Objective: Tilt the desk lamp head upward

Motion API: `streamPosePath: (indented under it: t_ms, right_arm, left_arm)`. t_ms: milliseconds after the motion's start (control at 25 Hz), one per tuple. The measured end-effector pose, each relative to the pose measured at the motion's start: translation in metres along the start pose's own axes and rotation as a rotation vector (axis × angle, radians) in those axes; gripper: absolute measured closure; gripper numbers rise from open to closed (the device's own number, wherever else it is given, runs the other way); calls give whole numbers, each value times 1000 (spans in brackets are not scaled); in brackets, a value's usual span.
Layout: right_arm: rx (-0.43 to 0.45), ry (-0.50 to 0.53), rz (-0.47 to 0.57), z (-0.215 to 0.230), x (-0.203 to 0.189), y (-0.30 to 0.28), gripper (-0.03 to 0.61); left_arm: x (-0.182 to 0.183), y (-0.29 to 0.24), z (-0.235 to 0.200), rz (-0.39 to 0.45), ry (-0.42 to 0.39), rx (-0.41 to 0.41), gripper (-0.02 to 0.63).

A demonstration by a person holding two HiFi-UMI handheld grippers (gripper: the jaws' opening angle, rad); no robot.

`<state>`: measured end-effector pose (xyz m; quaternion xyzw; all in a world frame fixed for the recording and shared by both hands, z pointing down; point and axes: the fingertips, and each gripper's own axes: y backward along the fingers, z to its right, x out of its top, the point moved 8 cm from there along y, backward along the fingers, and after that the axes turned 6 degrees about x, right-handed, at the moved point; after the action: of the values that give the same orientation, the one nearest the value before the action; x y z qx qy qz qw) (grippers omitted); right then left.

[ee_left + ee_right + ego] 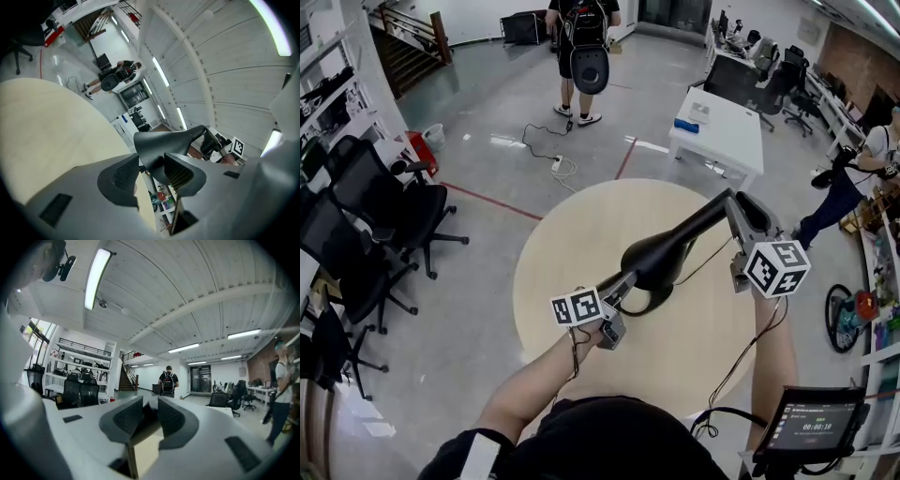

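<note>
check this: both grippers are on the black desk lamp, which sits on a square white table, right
One thing is wrong. The head view shows the table under the lamp is round and pale beige, not square and white. The rest holds: the left gripper and the right gripper are both on the black desk lamp.

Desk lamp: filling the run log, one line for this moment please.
left gripper: shut on desk lamp | right gripper: shut on its far end
</note>
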<state>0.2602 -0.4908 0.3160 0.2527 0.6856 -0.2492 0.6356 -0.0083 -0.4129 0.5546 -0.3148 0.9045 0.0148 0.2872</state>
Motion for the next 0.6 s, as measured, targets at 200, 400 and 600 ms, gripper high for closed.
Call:
streamPosePath:
  t_ms: [200,400,600]
  right_arm:
    - [-7,-28,-1,3,-3,0,477]
    - [-9,-103,27,9,-10,2,477]
    - [-26,-113,26,11,-14,5,477]
  left_arm:
    - [8,9,4,9,-50,8,439]
    - [17,20,8,33,-127,23,439]
    - [22,28,12,52,-133,18,446]
